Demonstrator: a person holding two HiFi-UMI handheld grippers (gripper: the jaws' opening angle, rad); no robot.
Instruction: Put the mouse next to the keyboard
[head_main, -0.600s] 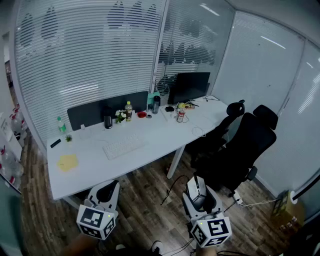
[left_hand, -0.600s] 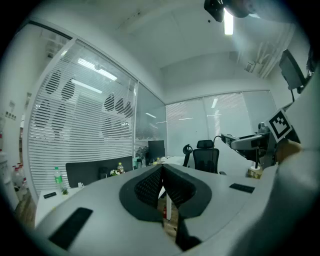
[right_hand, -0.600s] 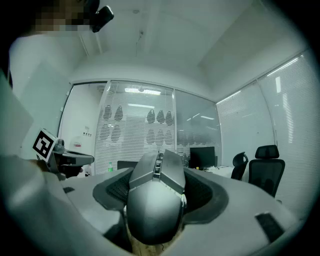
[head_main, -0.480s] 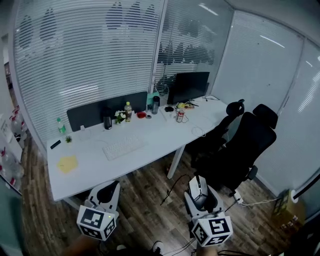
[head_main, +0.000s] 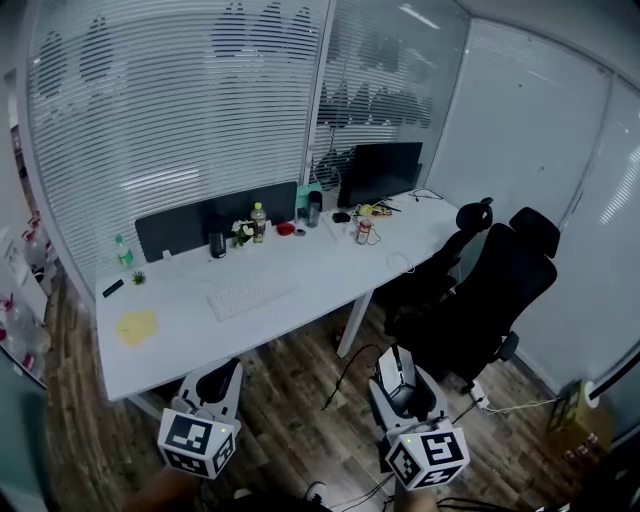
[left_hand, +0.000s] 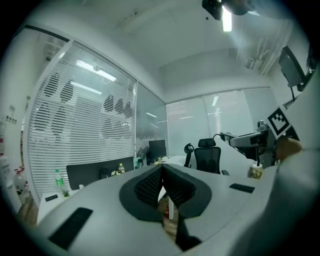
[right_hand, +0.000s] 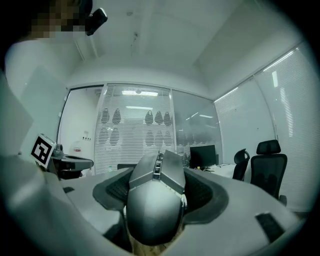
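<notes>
- Right gripper view: the mouse (right_hand: 152, 205) fills the lower centre of the frame with its wheel end away from the camera. The right gripper (right_hand: 157, 172) holds it, jaws set wide and pads pressed on its two sides.
- In the head view the mouse is at the lower centre-right, held low over the floor (head_main: 290, 400) and well apart from the counter (head_main: 330, 262).
- The keyboard (head_main: 248, 293) lies centre-left in the head view, on the counter's near half, with bare top on either side of it.
- The left gripper (left_hand: 161, 170) has its jaws together at the tips with nothing between them. It hangs at the lower left of the head view, also over the floor.
- Step in hand, as I judge it: the carry. The mouse is gripped but not yet over the counter.
- The next move calls for a reach up and toward the frame's centre, to the bare patch just beside the keyboard. There the mouse must come down flat before the jaws part.
- The counter is long and white, running from the left edge to the upper centre-right. It carries a yellow note (head_main: 135, 325), bottles, a dark divider and a monitor (head_main: 378, 172).
- The room has slatted glass walls across the top, two black chairs (head_main: 490, 290) at the right and wood flooring.
</notes>
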